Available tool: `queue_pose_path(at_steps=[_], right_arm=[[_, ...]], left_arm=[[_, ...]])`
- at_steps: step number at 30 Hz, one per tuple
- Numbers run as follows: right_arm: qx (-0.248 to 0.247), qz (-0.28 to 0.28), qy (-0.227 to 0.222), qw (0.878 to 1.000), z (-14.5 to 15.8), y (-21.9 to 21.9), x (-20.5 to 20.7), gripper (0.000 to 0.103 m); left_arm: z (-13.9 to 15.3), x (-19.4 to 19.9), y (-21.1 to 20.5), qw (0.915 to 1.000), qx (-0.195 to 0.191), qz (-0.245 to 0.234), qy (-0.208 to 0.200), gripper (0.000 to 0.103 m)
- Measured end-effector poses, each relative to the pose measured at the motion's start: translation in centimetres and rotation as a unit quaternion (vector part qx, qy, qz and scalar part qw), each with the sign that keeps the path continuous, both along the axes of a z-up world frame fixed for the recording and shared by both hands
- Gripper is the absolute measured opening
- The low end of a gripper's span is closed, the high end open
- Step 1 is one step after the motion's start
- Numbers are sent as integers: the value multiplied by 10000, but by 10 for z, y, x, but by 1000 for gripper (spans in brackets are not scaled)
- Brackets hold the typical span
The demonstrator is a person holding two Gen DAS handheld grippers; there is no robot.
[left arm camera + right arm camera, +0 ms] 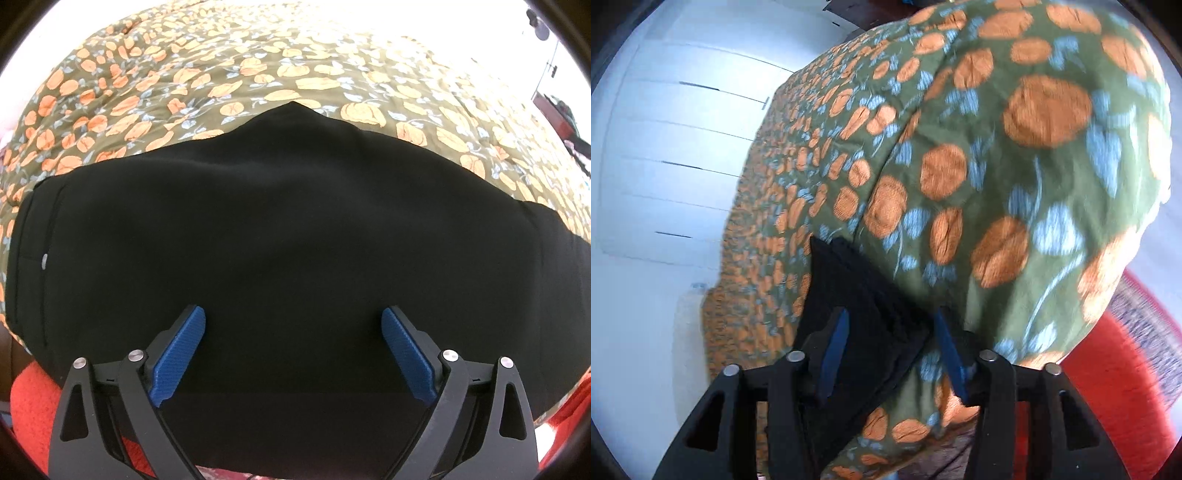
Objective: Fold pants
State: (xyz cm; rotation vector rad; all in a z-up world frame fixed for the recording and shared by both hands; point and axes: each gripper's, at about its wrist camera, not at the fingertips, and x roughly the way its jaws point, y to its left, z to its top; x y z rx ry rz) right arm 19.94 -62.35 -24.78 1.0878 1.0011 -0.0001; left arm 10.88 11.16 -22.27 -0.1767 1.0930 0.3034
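The black pants point(288, 236) lie spread flat on a green bedspread with orange pumpkins point(258, 74), filling most of the left wrist view, with a small silver button at the left edge. My left gripper point(293, 325) is open above the near edge of the pants, its blue pads wide apart. In the right wrist view, a black end of the pants point(864, 317) lies between the blue pads of my right gripper point(892, 336), which is partly open around the cloth, at the bedspread's edge. This view is blurred.
The bedspread point(997, 147) drapes over the bed's edge. Red fabric point(33, 402) lies at the near left and right, also in the right wrist view point(1108, 387). White closet doors point(665, 166) stand at the left.
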Motion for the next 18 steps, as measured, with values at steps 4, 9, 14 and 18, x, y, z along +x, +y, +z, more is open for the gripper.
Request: queue_pose_path(at_steps=[4, 9, 14, 18], right_arm=[[207, 99, -156, 9996, -8, 12, -8, 73], [487, 303, -323, 9978, -16, 27, -2, 72], [705, 345, -316, 9964, -38, 40, 11, 72], [770, 151, -405, 9961, -43, 36, 12, 65]], left_arm=[[-1, 0, -1, 10000, 29, -8, -3, 97], [-1, 0, -1, 10000, 22, -16, -14, 97], [-1, 0, -1, 10000, 24, -16, -12, 97], [-1, 0, -2, 10000, 27, -18, -18, 97]])
